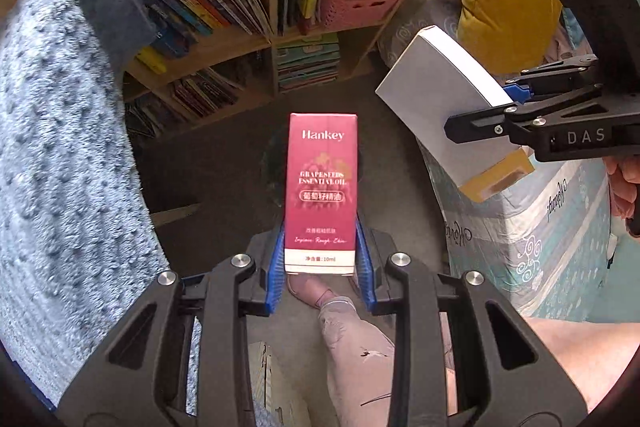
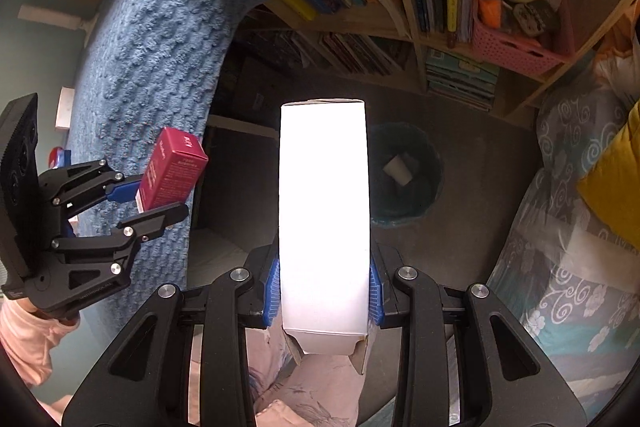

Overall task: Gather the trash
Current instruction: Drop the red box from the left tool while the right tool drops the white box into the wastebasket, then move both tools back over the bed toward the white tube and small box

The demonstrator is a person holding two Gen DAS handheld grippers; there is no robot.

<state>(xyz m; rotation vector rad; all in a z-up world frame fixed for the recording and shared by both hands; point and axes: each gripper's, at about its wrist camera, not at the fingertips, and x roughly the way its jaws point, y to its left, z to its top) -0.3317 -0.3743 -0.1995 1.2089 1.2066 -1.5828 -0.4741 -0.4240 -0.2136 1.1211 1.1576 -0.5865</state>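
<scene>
Both grippers carry trash toward the dark bin (image 2: 404, 175) on the floor. The left gripper (image 1: 320, 267) clamps the red box (image 1: 322, 191), left of the bin; the right gripper (image 2: 324, 287) clamps the white box (image 2: 324, 211), just before it. I would bring each box directly above the bin's opening before releasing.

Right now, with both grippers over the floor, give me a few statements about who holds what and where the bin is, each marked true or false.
1. The left gripper is shut on the red box. True.
2. The right gripper is empty. False: it is shut on the white box.
3. The trash bin on the floor already holds something. True: a pale item lies inside.
4. The pink basket stands on the floor. False: it sits in a bookshelf compartment.
</scene>
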